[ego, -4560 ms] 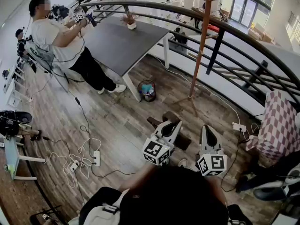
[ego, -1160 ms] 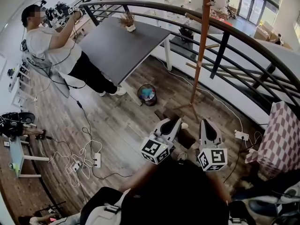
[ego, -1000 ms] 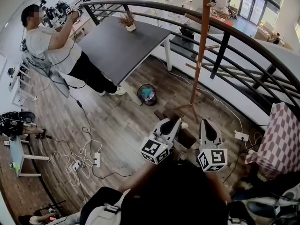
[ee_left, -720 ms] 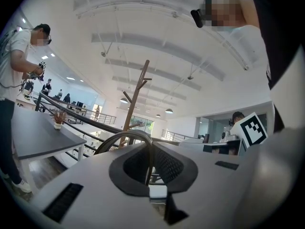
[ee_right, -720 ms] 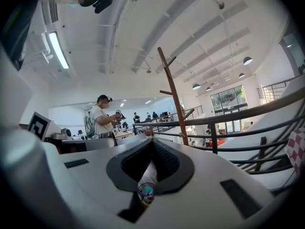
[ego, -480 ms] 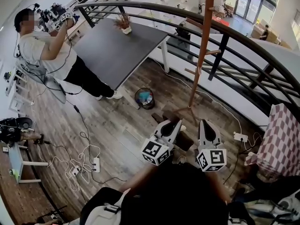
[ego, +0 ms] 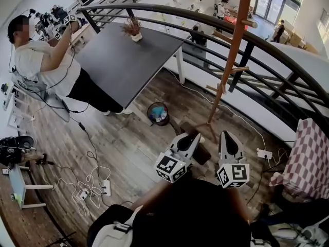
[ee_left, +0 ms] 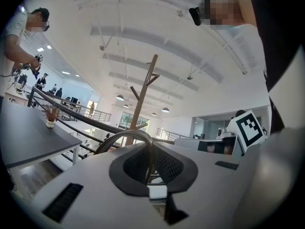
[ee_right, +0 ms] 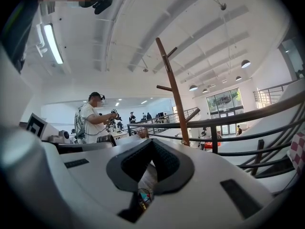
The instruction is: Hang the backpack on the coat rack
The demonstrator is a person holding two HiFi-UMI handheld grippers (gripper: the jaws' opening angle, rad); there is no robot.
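Head view first: both claws sit low in the frame pointing at the coat rack point(ego: 232, 53), which stands by the curved railing point(ego: 267, 40) a fair way ahead across the wooden floor, past a little bin point(ego: 158, 112) and to the right of the dark worktop point(ego: 128, 50) where another person point(ego: 43, 68) is busy. The left claw point(ego: 194, 136) and right claw point(ego: 226, 136) both look pinched to a point from up here, and the dark bulk under them is, I think, the backpack point(ego: 195, 215), carried in front of the body. I honestly can't separate it from the wearer's dark clothes though, so this view alone doesn't tell you what's being held. The left gripper view sorts that out: the left claw point(ee_left: 151, 149) is clenched on a thin dark carry loop point(ee_left: 128, 131) that arcs up out of the jaws. My guess is it's held by the loop on purpose, since that's the bit that has to drop over a peg. You also see the rack point(ee_left: 141, 101) from low down here, forked pegs up high, well apart from the loop. The right gripper view shows the right claw point(ee_right: 152, 142) clenched too, but only floor shows through the slit, no strap I can spot, so it looks like it's just along for the ride. It does give the cleanest look at the rack's point(ee_right: 172, 92) side pegs against the ceiling.
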